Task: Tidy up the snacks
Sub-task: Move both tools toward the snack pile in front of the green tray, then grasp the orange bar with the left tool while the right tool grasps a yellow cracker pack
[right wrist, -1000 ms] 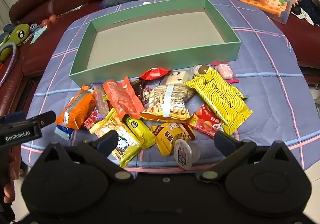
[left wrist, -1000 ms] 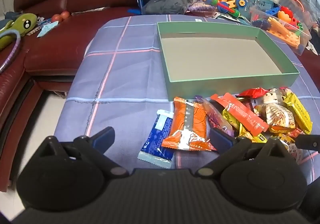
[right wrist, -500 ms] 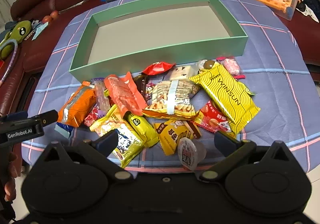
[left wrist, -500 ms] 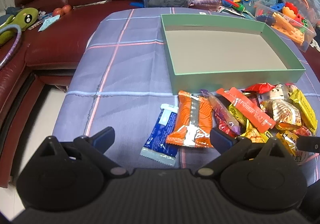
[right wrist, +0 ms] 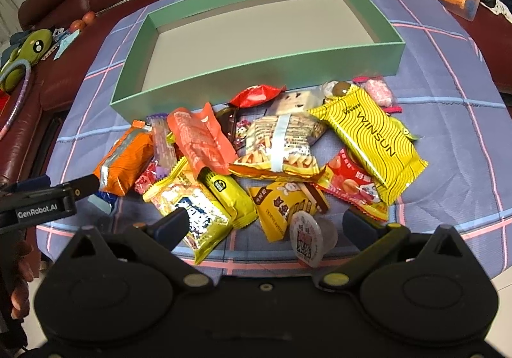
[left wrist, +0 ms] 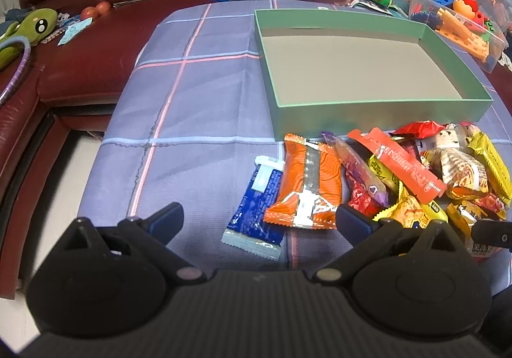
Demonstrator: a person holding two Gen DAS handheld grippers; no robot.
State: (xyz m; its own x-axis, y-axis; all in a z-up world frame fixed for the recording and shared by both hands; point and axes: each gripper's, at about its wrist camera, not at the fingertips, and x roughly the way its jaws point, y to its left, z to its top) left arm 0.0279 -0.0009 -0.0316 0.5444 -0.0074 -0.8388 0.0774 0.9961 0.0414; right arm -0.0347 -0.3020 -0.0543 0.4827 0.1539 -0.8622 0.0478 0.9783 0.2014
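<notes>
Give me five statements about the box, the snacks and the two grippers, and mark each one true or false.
1. The green box holds no snacks. True.
2. The left gripper grips the orange packet. False: it is open and holds nothing.
3. The snacks lie piled in front of the box. True.
4. The right gripper is shut on the jelly cup. False: it is open.
5. The yellow WINSUN packet lies in the box. False: it lies on the cloth.

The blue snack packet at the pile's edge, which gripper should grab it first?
Left, probably. The left gripper hangs open directly over the blue snack packet; the right gripper faces the jelly cup.
</notes>
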